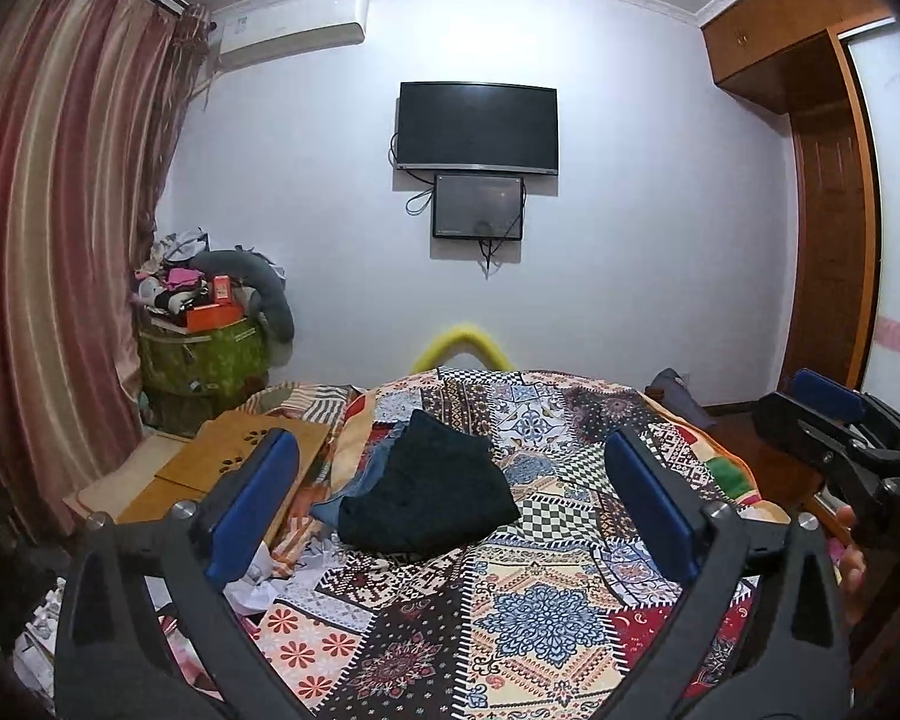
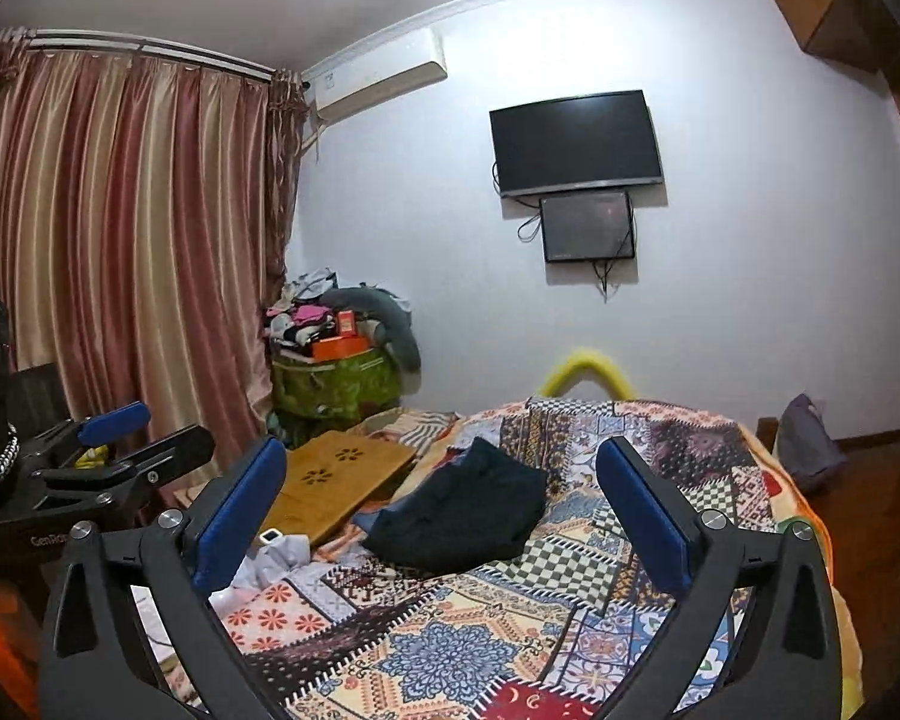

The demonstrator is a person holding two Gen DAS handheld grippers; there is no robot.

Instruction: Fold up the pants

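Pants [image 1: 429, 483] lie bunched, perhaps roughly folded, mid-frame on the quilt [image 1: 528, 612]; we hold left gripper [image 1: 450, 510] and right gripper [image 2: 444, 516] spread wide, empty, well short.

A pale lilac-white wall [image 1: 630, 192] is carrying a black flat television screen [image 1: 477, 125], with a smaller dark panel [image 1: 477, 207] hanging just below it. A white air-conditioning unit [image 1: 294, 24] is sitting high beside striped pink-and-gold satin curtains [image 1: 60, 228]. A brown wooden wardrobe [image 1: 810, 150] is flanking the right. A patchwork-patterned bedspread [image 1: 510, 600] is covering the bed.
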